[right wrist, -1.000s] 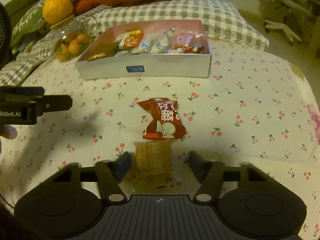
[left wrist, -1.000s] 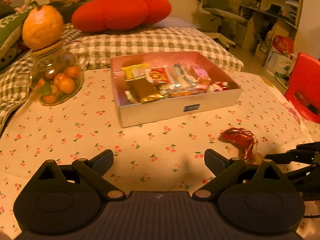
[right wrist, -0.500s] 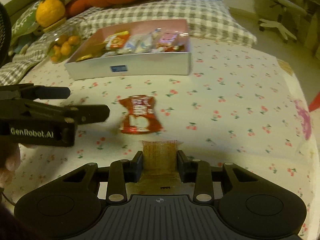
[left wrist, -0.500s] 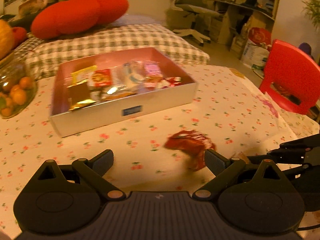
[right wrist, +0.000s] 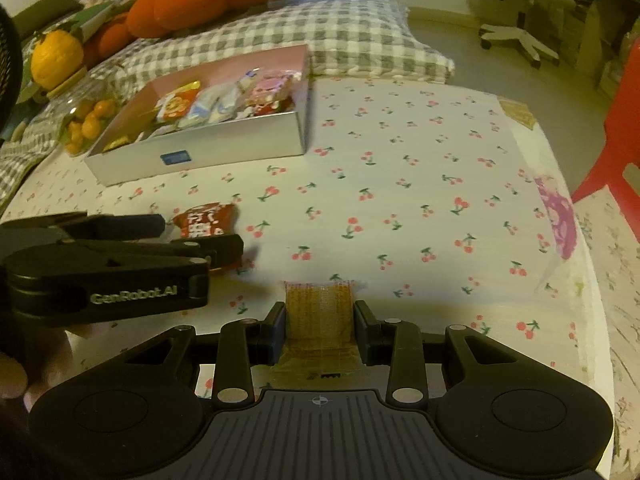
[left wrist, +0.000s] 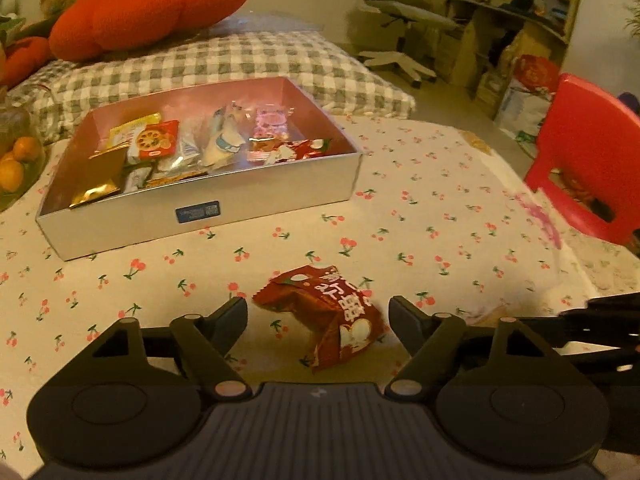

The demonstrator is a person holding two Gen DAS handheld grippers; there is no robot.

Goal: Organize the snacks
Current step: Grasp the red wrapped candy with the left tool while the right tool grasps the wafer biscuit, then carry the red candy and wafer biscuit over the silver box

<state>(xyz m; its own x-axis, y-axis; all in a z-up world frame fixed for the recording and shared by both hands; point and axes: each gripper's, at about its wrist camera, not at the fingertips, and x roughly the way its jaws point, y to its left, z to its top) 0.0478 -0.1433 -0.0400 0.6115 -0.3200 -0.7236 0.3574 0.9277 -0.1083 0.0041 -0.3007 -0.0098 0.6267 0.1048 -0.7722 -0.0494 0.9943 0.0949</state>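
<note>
A red snack packet (left wrist: 324, 308) lies on the cherry-print cloth between the open fingers of my left gripper (left wrist: 318, 314). It also shows in the right wrist view (right wrist: 206, 220), beside the left gripper (right wrist: 200, 240). My right gripper (right wrist: 320, 320) is shut on a brown-orange snack packet (right wrist: 320, 312) and holds it just above the cloth. A silver box with a pink inside (left wrist: 256, 200) holds several snack packets beyond; it also shows in the right wrist view (right wrist: 224, 152).
A glass jar of small oranges (right wrist: 86, 120) stands left of the box, with a large orange (right wrist: 56, 60) on top. A checked cushion (left wrist: 224, 60) and red plush pillow (left wrist: 152, 4) lie behind. A red chair (left wrist: 592, 160) stands at the right edge.
My left gripper moved right and forward until the red packet sits between its open fingers. My right gripper closed on the brown-orange packet and lifted it slightly.
</note>
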